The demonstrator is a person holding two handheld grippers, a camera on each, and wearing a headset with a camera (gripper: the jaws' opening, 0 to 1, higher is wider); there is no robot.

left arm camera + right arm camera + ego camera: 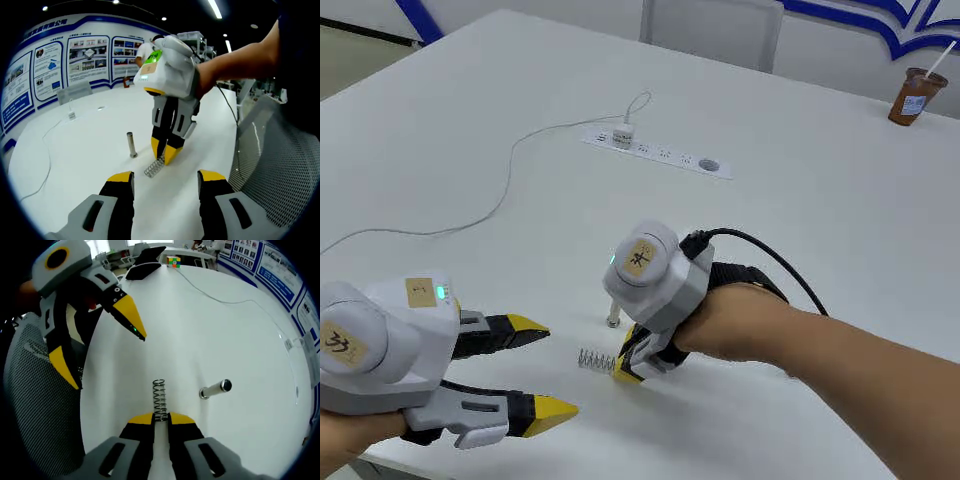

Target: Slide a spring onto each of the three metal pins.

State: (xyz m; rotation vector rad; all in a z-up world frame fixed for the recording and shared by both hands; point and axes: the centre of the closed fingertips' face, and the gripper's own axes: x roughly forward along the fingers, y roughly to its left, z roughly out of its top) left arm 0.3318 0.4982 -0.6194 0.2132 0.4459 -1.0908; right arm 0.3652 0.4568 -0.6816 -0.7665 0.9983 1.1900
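Note:
A small steel spring (596,360) (154,167) (159,399) lies on the white table (520,120), and my right gripper (628,368) (163,155) (160,417) is shut on one end of it, tips down at the tabletop. One upright metal pin (614,312) (131,145) (216,388) stands just beyond the spring, bare. My left gripper (538,372) (165,178) hovers open a short way to the left of the spring, its yellow fingertips (129,315) pointing toward it, nothing between them.
A white power strip (658,154) with a plugged adapter and a thin cable (510,180) lies mid-table. A cup of brown drink (916,95) stands at the far right. A mesh chair (280,155) is beside the near table edge.

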